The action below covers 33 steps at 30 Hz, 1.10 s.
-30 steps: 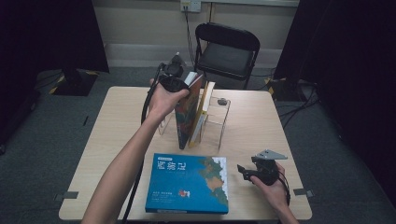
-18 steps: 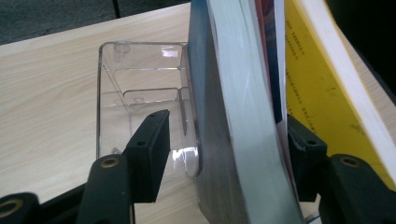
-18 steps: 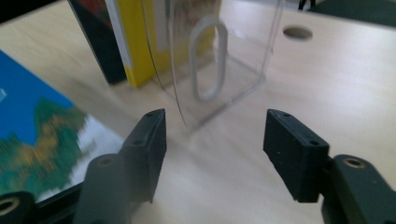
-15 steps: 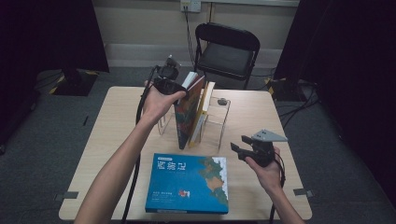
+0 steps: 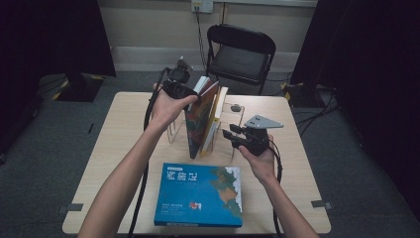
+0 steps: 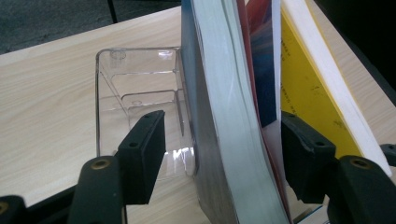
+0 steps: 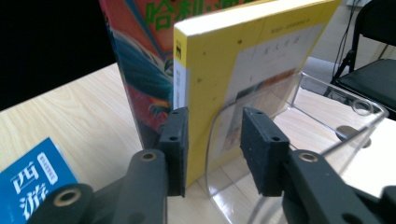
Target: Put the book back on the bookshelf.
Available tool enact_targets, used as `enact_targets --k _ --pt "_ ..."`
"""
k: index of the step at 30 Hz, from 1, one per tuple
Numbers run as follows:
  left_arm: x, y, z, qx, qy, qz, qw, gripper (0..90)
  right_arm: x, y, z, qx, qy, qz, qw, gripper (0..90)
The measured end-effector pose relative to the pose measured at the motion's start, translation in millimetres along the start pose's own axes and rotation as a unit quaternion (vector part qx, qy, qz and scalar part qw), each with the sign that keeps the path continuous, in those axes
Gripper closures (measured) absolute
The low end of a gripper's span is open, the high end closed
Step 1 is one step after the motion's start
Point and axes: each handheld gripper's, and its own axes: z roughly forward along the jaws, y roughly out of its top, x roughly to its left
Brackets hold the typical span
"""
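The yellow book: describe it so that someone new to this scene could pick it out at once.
On the wooden table, in front of the black folding chair, a clear plastic rack holds upright books. The yellow book is the thin one on the rack's right, next to a thicker book with a colourful red and blue cover. Another blue book lies flat nearer the person.

- A light wooden table (image 5: 124,129) fills the middle of the high view.
- A clear plastic rack (image 5: 236,116) stands at the table's centre, with upright books (image 5: 203,119) leaning in it.
- A blue book (image 5: 200,194) lies flat at lower centre, near the table's front edge.
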Motion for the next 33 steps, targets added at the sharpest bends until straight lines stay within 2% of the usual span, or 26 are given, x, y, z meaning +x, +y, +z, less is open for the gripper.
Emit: enact_targets --k 4,7,10,15,17,18,22,25,26,29,30,33 --pt "0.2 0.8 -0.5 -0.009 -0.007 -0.002 0.9999 37.2 -4.9 5.0 8.8 0.001 -0.007 0.003 1.0000 70.4" --pt "-1.0 1.3 1.7 -0.008 -0.014 -0.001 0.9999 36.5 -6.6 9.8 17.2 0.001 -0.014 0.005 0.9999 70.6" --pt "-2.1 2.2 1.7 -0.019 -0.016 -0.005 0.9997 35.7 -4.3 14.3 26.8 0.004 -0.018 0.003 0.9998 71.4" --pt "-3.6 3.7 2.7 -0.018 -0.030 -0.003 0.9994 31.8 0.6 18.6 35.5 0.003 -0.012 0.003 0.9999 71.8" --pt "-4.4 4.5 2.1 -0.022 -0.027 -0.008 0.9994 31.0 3.7 20.2 41.6 0.004 -0.010 0.004 0.9999 71.4" --pt "-5.2 5.0 2.1 -0.027 -0.035 -0.012 0.9990 30.0 4.7 20.7 43.1 0.004 -0.009 0.006 0.9999 71.3" --pt "-6.9 6.2 1.6 -0.020 -0.035 -0.009 0.9991 29.2 7.0 22.5 47.6 0.003 -0.006 0.010 0.9999 70.1" --pt "-9.8 7.2 1.7 -0.024 -0.035 -0.014 0.9990 29.0 11.1 24.9 53.6 0.005 -0.006 0.010 0.9999 69.2" --pt "-12.1 7.4 3.8 -0.012 -0.022 -0.007 0.9997 29.1 14.4 24.9 58.1 0.008 -0.006 0.009 0.9999 68.8" --pt "-13.6 7.4 5.7 -0.018 -0.021 -0.008 0.9996 29.6 18.9 24.3 64.0 0.012 -0.007 0.003 0.9999 68.3" --pt "-15.3 7.4 9.2 -0.006 -0.017 -0.002 0.9998 30.9 19.7 24.4 64.9 0.011 -0.006 0.004 0.9999 68.5" --pt "-15.6 6.0 14.0 0.002 -0.015 0.002 0.9999 31.0 21.4 24.7 68.0 0.010 -0.005 0.007 0.9999 68.5"
